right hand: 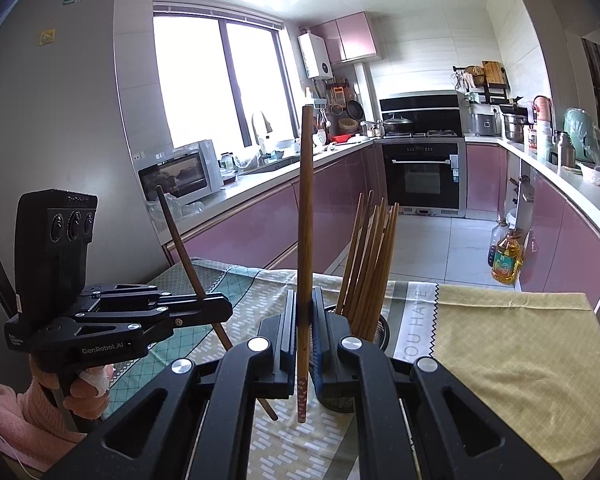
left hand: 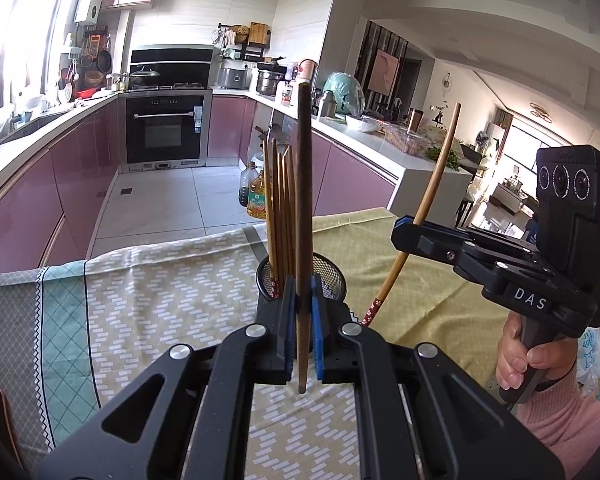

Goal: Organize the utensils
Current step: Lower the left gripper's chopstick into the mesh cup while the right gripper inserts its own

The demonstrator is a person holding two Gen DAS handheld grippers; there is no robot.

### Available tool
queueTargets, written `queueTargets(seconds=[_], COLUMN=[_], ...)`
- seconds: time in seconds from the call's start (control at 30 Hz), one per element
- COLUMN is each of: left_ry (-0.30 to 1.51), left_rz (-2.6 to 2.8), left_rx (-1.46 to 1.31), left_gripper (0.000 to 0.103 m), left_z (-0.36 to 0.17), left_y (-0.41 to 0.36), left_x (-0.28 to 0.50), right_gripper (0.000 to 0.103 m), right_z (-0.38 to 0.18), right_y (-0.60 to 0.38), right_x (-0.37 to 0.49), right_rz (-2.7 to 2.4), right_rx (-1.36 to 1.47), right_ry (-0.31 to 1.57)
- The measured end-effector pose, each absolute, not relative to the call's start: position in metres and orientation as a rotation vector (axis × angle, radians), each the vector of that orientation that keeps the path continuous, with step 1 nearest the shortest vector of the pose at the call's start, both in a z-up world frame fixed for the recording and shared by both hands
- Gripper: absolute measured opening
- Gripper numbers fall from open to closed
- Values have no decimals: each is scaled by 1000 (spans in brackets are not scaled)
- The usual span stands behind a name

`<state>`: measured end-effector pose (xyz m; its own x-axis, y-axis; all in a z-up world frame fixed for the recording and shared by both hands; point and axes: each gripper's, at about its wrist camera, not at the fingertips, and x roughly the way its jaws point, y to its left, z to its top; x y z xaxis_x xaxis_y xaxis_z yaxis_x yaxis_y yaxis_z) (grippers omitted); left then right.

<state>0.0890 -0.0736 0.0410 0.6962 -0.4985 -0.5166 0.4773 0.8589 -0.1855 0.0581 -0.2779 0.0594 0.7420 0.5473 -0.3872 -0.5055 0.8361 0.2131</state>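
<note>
My left gripper is shut on a dark brown chopstick that stands upright, just in front of a black mesh holder. Several brown chopsticks lean in that holder. To the right, my right gripper is shut on a lighter, curved-looking chopstick with a flowered end. In the right wrist view the right gripper pinches its chopstick upright beside the holder and its chopsticks. The left gripper holds its dark chopstick tilted at the left.
The table carries a patterned green-and-white cloth and a yellow cloth; its far edge drops to the tiled kitchen floor. Oil bottles stand on the floor by the pink cabinets. A hand in a pink sleeve grips each handle.
</note>
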Motion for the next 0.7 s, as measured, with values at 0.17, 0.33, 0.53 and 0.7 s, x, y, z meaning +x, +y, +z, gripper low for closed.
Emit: queueTargets(seconds=[0.17,0.33,0.53,0.7], left_ry=[568,542,516,498], left_rz=[-548,-549,-551,-553], left_rx=[-41,-35,-26,-17], left_gripper=[7,7,8,7], left_z=[51,62,71,77], left_y=[-73,-74,-77,-81], left_x=[91,91,92,93], right_gripper=[6,6,6,6], right_z=[66,70,74,77], right_y=[-280,-282,-282,-282], right_x=[61,63,65,68], right_rz=[578,579,580,585], right_rx=[98,97,96,96], right_ry=[438,426,415,408])
